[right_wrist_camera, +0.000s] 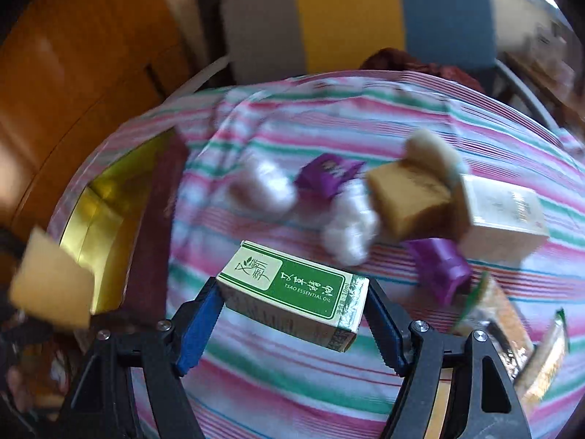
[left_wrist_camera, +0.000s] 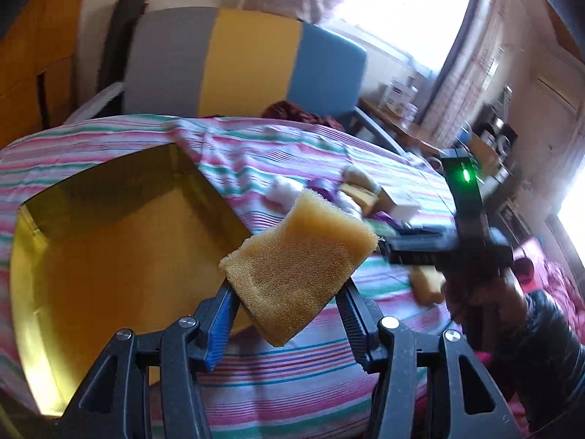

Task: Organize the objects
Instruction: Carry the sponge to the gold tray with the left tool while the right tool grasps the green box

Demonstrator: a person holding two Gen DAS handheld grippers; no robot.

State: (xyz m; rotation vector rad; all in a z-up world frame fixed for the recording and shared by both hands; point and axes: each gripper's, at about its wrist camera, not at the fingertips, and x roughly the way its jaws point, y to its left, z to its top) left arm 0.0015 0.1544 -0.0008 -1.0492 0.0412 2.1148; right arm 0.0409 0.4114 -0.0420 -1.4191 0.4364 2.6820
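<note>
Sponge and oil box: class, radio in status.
Left gripper shut on sponge. Right gripper shut on oil box. Gold box open, unobstructed.

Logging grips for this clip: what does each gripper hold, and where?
Left gripper clamps the yellow-brown foam sponge by its lower edges. Right gripper clamps the green-and-white essential oil carton at its two ends.

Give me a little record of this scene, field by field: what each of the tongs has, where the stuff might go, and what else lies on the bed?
Left tongs: shut on a yellow-brown porous sponge block
Right tongs: shut on a green-and-white cardboard essential oil box
Container: open golden cardboard box, lying on the striped pink, green and white bedsheet
Loose on sheet: white cotton balls, purple plastic clips, another tan sponge, cream carton
Sharpness: blurred
</note>
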